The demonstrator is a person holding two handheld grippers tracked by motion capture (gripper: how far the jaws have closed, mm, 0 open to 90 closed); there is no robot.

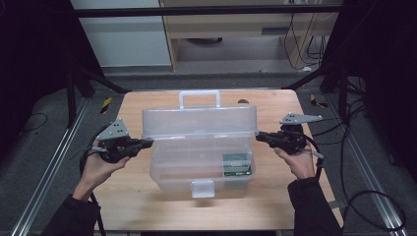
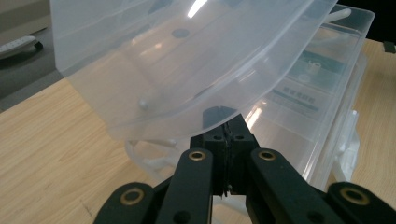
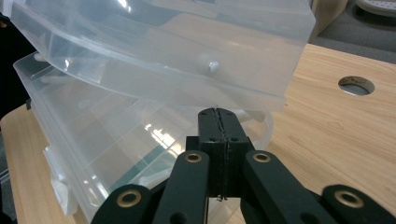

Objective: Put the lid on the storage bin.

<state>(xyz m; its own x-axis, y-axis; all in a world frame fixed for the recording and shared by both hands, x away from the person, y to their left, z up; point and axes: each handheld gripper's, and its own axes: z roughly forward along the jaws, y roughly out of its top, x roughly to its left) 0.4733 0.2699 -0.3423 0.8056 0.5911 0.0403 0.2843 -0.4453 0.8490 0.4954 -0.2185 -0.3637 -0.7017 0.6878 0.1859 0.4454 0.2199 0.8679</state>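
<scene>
2 hand-held grippers, left [image 1: 145, 143] and right [image 1: 259, 137], flank raised lid [image 1: 199, 122], jaws closed.

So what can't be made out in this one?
- Label text on the green card in the box: too small in the high view, blurred through plastic in the gripper views.
- Whether the left gripper and right gripper tips pinch the lid or push under it.

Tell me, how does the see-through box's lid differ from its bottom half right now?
The lid is tilted up, half open, with a gripper under each end: the left gripper and the right gripper, both shut. The base rests flat on the table. The lid carries the carrying handle; the base holds a green-labelled pack and a front latch. Both are clear plastic.
</scene>
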